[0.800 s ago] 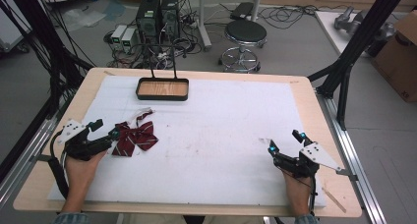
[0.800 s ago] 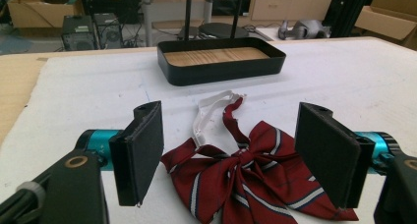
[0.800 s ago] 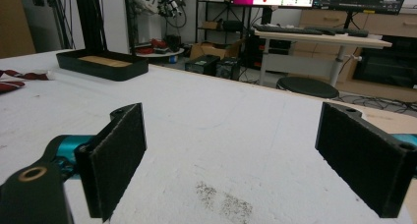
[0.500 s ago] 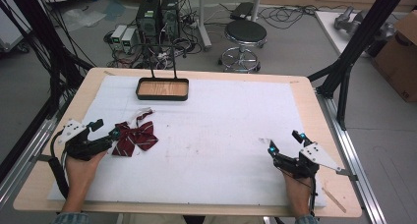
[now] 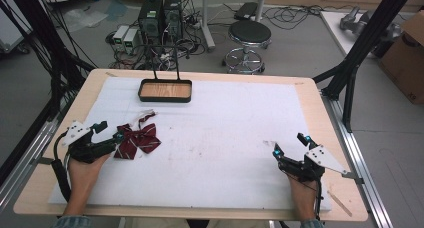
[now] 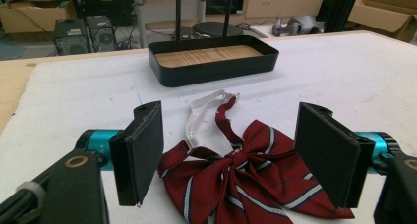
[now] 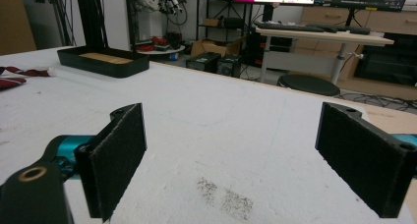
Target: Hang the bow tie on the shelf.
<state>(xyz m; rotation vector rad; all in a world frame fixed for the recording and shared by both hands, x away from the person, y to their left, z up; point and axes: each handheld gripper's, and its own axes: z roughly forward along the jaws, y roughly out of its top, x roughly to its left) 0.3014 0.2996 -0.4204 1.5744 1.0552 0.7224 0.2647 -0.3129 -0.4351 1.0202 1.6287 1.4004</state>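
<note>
So not much has changed over the last second, but the left gripper (image 5: 107, 138) has crept in a bit and now we've got its jaws spread wide on either side of the bow tie (image 5: 138, 140), not squeezing yet; the tie lies flat on the white mat (image 5: 220, 138) near the left edge, its white strap (image 6: 204, 111) trailing toward the tray (image 5: 165, 90) at the far edge; we'd guess a pinch on the knot is next; the right gripper (image 5: 290, 150) hasn't budged near the right front corner, jaws wide apart, holding nothing.
</note>
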